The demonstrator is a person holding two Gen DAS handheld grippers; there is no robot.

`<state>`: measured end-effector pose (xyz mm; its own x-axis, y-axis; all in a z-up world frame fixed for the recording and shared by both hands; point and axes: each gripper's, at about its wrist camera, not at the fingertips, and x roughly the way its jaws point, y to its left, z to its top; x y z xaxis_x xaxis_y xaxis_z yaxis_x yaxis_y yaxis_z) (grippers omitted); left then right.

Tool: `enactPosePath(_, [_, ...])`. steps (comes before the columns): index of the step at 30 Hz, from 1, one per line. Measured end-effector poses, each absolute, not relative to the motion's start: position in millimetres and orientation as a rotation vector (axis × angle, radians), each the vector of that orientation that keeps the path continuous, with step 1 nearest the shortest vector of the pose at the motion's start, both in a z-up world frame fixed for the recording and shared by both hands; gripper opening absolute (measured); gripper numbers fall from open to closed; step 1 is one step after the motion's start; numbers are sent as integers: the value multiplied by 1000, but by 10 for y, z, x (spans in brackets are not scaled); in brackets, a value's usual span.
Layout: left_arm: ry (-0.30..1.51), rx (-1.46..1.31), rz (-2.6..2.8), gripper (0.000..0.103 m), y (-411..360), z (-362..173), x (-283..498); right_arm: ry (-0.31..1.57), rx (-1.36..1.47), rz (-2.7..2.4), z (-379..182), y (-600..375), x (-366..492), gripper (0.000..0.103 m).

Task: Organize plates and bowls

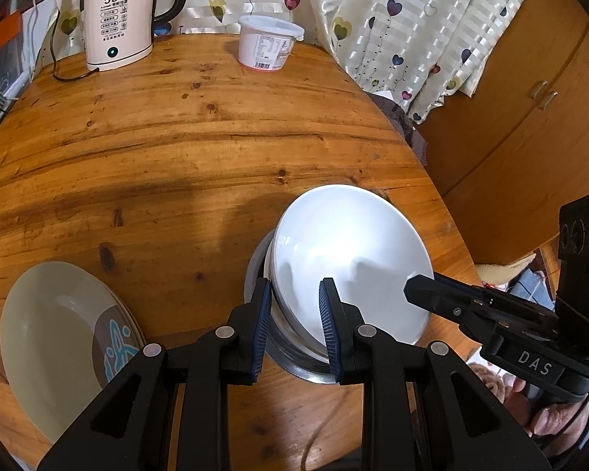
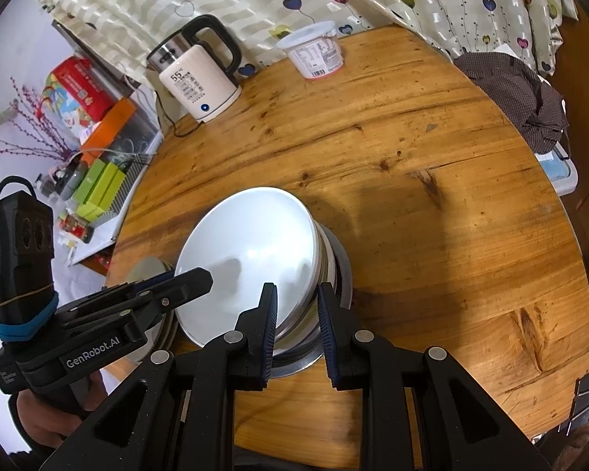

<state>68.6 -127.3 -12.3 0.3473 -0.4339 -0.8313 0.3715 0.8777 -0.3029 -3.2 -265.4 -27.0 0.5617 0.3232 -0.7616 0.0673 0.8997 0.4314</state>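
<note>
A stack of white bowls (image 1: 349, 243) (image 2: 247, 243) sits tilted in a steel bowl (image 1: 294, 369) (image 2: 341, 271) on the round wooden table (image 1: 176, 157). My left gripper (image 1: 294, 306) is shut on the stack's left rim, one pad inside the top bowl and one outside. My right gripper (image 2: 296, 310) is shut on the opposite rim in the same way. Each gripper shows in the other's view: the right (image 1: 416, 290) and the left (image 2: 200, 278). A beige plate (image 1: 47, 325) with a brown and blue pattern lies to the left, mostly hidden in the right wrist view.
An electric kettle (image 1: 117, 27) (image 2: 200, 82) and a white lidded tub (image 1: 267, 43) (image 2: 318, 55) stand at the table's far edge by the curtain. A dark cloth (image 2: 522, 90) hangs at the right edge. A wooden cabinet (image 1: 530, 98) stands beyond the table.
</note>
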Motion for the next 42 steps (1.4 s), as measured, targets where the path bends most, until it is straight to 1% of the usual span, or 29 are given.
enactPosePath(10, [1081, -28, -505, 26, -1305, -126, 651, 972, 419, 147, -279, -2639, -38, 21])
enactPosePath(26, [1070, -63, -523, 26, -1259, -116, 652, 945, 372, 136, -226, -2632, -48, 21])
enactPosePath(31, [1068, -72, -526, 26, -1248, -106, 647, 947, 388, 132, -239, -2653, -47, 15])
enactPosePath(42, [1060, -87, -540, 26, -1220, -104, 642, 948, 399, 144, -259, -2661, -46, 16])
